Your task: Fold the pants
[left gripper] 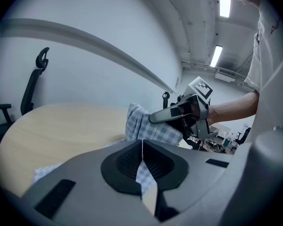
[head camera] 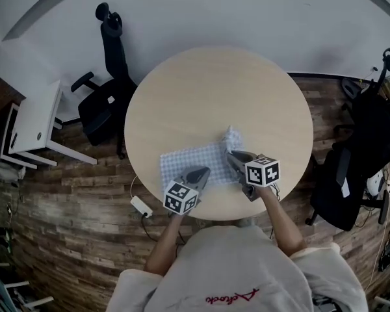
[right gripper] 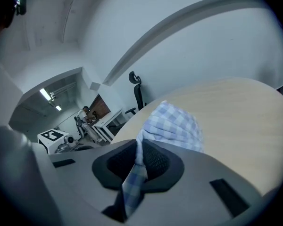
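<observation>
Currently both jaws are closed tight on the blue-and-white checked cloth pants [head camera: 196, 163]: the left gripper [head camera: 201, 171] pinches the near edge, the right gripper [head camera: 233, 156] a raised fold. The remaining cloth lies ahead of the jaws on the round pale wooden worktop [head camera: 214, 90], long axis running gripper to gripper. Judgement: fold goes forward. Writing: red shirt script [head camera: 231, 298], unreadable.

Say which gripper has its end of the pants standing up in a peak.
The right gripper: the pants stand up in a bunched peak at its jaws. The left gripper holds an end lying flat near the table.
</observation>
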